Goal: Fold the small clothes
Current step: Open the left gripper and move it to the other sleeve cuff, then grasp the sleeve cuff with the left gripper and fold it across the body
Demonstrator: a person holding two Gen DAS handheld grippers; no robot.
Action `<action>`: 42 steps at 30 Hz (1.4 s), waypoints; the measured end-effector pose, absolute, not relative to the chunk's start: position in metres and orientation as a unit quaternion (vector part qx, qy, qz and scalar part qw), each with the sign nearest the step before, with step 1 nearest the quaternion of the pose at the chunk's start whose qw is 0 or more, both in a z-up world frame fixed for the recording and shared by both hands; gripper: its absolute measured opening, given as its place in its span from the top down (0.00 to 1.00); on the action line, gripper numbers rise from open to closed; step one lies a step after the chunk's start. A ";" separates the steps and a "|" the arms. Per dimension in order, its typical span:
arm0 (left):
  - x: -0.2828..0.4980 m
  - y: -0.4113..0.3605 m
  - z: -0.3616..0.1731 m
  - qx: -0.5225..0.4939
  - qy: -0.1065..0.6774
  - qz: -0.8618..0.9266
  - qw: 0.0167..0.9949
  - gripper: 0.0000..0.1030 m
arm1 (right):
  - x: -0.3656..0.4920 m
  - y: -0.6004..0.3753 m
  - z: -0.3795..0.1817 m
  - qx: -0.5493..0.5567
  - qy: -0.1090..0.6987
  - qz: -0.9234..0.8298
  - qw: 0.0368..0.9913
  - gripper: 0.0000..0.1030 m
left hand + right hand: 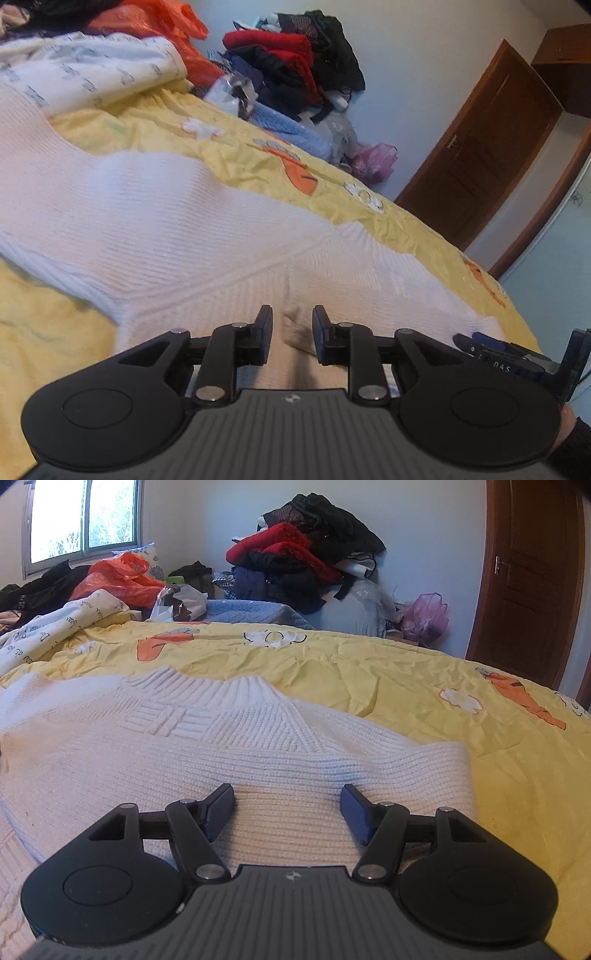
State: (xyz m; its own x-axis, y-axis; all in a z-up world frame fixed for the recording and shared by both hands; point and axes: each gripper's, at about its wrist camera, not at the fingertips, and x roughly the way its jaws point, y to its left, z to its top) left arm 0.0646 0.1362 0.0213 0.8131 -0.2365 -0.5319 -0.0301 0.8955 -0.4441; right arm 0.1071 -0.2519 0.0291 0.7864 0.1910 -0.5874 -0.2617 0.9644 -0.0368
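A white knit sweater (166,221) lies spread on the yellow bed sheet (236,147). My left gripper (292,321) hovers just over the knit, its jaws a narrow gap apart; a blurred bit of fabric shows in the gap, but the pads do not press on it. In the right wrist view the sweater (184,753) has a sleeve (332,768) laid across its body. My right gripper (288,799) stands wide open just above that sleeve, holding nothing. Part of the right gripper (517,354) shows at the right edge of the left wrist view.
A heap of dark and red clothes (303,554) rises at the bed's far side, beside a blue blanket (255,611) and a pink bag (424,618). An orange plastic bag (118,579) and a printed white quilt (55,627) lie far left. A wooden door (532,572) stands at right.
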 end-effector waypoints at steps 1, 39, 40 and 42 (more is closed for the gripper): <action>0.059 0.146 0.026 -0.215 0.293 -0.039 0.931 0.72 | 0.108 -0.252 0.029 -0.057 0.304 0.121 0.943 0.35; 0.074 0.400 0.077 -0.173 0.201 0.303 0.915 0.93 | 0.108 -0.254 0.029 -0.050 0.304 0.123 0.943 0.35; 0.074 0.390 0.084 -0.160 0.194 0.297 0.921 0.93 | 0.108 -0.254 0.029 -0.050 0.304 0.123 0.943 0.35; 0.075 0.363 0.097 -0.134 0.178 0.281 0.934 0.93 | 0.108 -0.254 0.029 -0.050 0.304 0.123 0.943 0.34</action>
